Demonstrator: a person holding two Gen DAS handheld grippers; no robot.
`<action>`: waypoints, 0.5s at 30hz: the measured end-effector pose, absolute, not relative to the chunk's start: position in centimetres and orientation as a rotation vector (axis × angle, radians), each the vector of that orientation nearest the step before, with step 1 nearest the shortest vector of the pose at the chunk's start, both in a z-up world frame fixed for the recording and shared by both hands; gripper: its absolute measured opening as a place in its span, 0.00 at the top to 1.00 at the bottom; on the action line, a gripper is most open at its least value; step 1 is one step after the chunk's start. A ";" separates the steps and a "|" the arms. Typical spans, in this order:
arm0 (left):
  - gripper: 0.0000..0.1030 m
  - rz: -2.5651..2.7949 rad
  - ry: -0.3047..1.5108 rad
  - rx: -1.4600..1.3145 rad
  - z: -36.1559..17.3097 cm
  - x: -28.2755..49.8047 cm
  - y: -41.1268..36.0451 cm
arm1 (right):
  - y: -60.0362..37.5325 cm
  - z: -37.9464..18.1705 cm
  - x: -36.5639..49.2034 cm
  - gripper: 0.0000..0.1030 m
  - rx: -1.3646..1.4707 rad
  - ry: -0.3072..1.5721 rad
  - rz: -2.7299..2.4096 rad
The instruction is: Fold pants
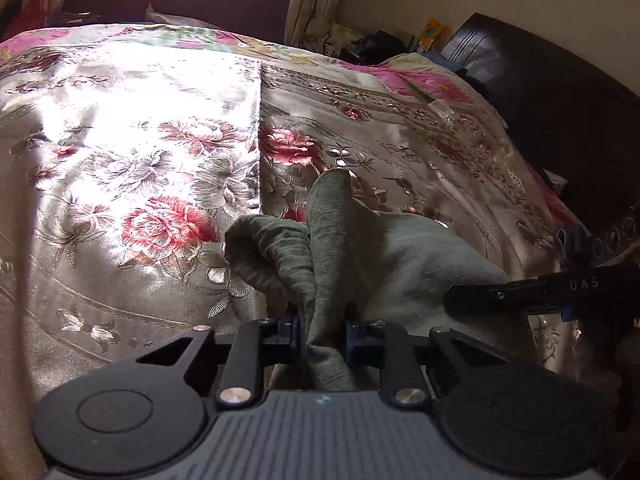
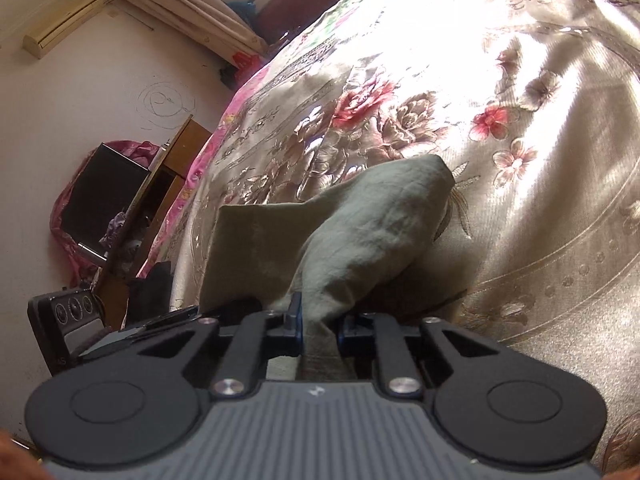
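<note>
Left tool (image 1: 322, 326) pinches pants (image 1: 360, 248); only right view shows cabinet (image 2: 160, 200)

Both wrist cameras sit low and close over the bed (image 1: 132, 168), each looking forward and downward along its own gripper. The left view faces the far edge under the window; the right view faces the bed's left side and the wall. Both share the green pants (image 1: 344, 248) and the floral bedspread.

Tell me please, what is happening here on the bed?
A person is folding grey-green pants on a flowered bedspread, with a gripper in each hand. The left gripper and the right gripper are each shut on a bunch of the cloth, lifting it off the bed. The fold is not yet laid flat.
</note>
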State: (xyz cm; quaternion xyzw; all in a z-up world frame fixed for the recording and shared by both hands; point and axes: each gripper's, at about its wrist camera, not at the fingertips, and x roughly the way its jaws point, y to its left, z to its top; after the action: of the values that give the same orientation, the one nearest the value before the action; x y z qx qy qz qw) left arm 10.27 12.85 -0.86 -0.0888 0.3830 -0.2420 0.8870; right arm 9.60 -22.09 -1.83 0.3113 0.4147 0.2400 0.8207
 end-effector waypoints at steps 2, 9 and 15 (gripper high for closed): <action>0.68 -0.521 0.784 -0.174 -0.2 9.8 12.2 | -22.5 -1.1 9.0 0.86 0.664 0.868 0.512; 0.67 -0.597 0.775 -0.173 0.3 8.6 9.3 | -25.0 1.2 6.3 0.86 0.615 0.854 0.450; 0.54 -0.566 0.826 -0.033 -2.3 8.4 6.1 | -25.6 -1.4 5.8 0.80 0.557 0.935 0.372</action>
State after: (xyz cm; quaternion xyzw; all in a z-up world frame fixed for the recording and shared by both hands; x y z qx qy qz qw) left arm 8.44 6.05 -2.26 -0.0156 0.3958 -0.2712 0.8772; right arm 5.79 -25.57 -1.39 0.2635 0.4422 0.1760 0.8391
